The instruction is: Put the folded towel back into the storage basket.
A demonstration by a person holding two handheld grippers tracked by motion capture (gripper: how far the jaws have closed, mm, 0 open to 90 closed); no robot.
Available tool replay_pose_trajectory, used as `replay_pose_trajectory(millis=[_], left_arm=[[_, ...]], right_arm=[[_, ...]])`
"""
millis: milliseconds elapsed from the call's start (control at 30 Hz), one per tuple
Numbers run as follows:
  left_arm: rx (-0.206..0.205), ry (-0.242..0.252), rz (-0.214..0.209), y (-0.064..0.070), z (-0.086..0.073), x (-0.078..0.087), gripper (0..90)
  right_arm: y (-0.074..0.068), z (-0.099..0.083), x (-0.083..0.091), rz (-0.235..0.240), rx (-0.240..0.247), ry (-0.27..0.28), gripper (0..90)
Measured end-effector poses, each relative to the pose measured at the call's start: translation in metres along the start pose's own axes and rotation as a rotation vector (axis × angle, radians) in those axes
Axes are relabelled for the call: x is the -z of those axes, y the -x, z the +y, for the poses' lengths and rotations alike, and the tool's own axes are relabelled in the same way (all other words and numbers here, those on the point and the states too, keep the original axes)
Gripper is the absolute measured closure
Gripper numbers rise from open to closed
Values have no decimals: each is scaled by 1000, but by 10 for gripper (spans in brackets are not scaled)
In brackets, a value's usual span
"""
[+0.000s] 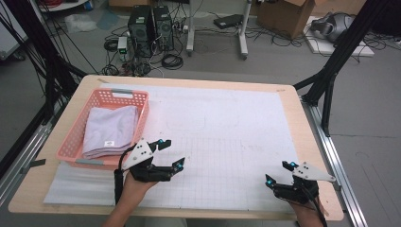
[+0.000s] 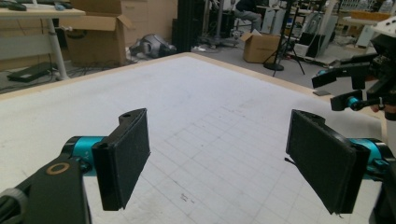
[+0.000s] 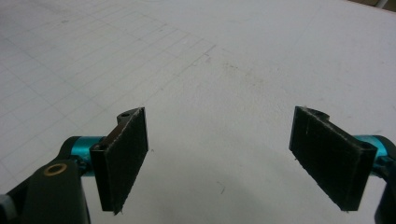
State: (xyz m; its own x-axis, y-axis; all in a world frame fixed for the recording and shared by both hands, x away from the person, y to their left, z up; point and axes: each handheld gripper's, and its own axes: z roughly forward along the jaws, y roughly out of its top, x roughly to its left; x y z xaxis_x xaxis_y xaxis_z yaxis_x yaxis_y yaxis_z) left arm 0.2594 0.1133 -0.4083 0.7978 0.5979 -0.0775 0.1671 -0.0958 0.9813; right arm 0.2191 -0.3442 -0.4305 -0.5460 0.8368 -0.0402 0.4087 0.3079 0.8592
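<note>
Towel (image 1: 109, 131): one, pale lilac, folded, lying inside the single salmon-pink plastic basket (image 1: 78, 135) at the left side of the table (image 1: 293, 118), with a small white label on its near half. Nearest the person are two hand-held grippers, both empty with jaws spread wide. The left gripper (image 1: 171, 153) hovers over the white gridded mat (image 1: 227, 142) just beside the basket's near right corner, apart from the towel; in its own view its two black pads (image 2: 123, 156) frame bare mat. The right gripper (image 1: 279, 172) sits near the table's near right corner, well apart from the basket. Beyond the table, on the floor, stand two black computer towers (image 1: 151, 26) among cables, and one cardboard box (image 1: 283, 14).
</note>
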Motion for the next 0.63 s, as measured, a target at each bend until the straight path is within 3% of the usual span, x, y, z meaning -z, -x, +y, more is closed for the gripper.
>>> replay_pose_trajectory(millis=[367,633], left_arm=[[18,-46,-2,0,-18,-4,231],[25,-50,12,-4,-21,-4,230]], right_arm=[[-1,-1,0,-1,-3,9,187],[0,-1,-2,1,0,8,187]])
